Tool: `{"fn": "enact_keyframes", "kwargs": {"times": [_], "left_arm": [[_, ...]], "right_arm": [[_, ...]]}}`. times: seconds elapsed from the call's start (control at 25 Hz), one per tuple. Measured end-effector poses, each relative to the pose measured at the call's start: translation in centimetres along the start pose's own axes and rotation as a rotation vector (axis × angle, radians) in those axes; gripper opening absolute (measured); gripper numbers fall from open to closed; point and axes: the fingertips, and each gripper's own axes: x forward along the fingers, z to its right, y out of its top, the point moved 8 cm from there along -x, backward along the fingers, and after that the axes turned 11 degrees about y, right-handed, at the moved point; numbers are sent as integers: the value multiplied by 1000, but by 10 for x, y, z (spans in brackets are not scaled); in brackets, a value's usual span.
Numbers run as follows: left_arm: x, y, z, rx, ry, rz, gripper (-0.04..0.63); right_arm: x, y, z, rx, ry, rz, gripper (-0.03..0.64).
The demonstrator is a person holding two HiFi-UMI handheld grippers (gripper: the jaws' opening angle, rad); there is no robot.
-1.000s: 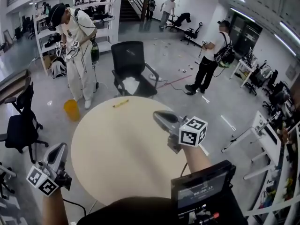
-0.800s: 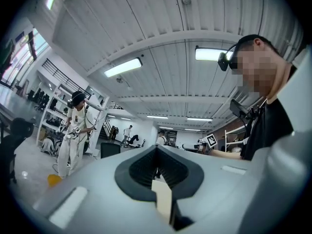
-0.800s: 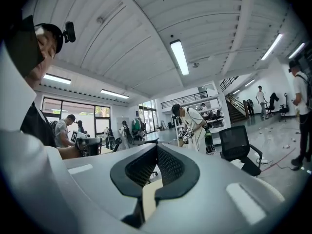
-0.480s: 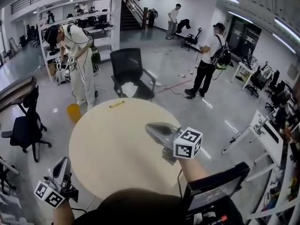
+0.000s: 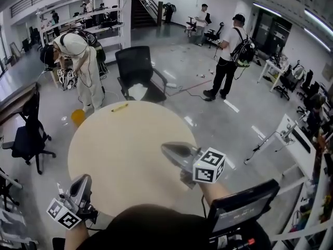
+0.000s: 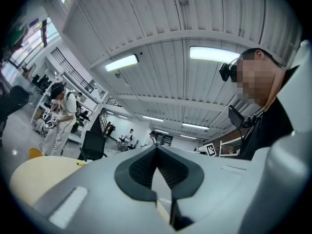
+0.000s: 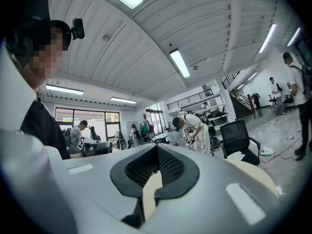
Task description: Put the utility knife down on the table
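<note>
in the head view, the slim yellow utility knife lies flat at the far rim of the round beige surface, just in front of a black mesh office chair and well apart from both tools, so i judge the put-down done with nothing left in hand. the grey left claw hangs off the near left rim, and the grey right claw hovers over the near right part of the surface, pointing across it. both sit close to the person's body, which reads to me as a rest posture clear of the knife. the only print i can make out is the black-and-white square pattern on the marker cube. the dark screen below it is too small to read, and the knife shows no brand at this size. in the left gripper view, the left claw is pressed together with nothing between its ribbed black pads, and the knife is a tiny yellow fleck at the surface's far edge. in the right gripper view, the right claw also meets at its tips, empty, with the pale surface beyond it. i cannot pick out the knife there, and no legible writing shows.
</note>
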Motion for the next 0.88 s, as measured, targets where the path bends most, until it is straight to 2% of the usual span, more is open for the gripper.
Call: {"fn": "enact_keyframes", "kwargs": {"times": [0.16,0.52,0.88], "left_arm": [[-3,12,-11,-6,-69,20,-2],[-12,25,-45,-41,-94,9,-2],[-5,20,-49,-51,-129,-7,-2]], "right_arm": [[8,-8,-14,7,-63,16,12],[35,-8,-33,-13,-95,21,12],[29,-13,-36,-14,-127,27,12]]}}
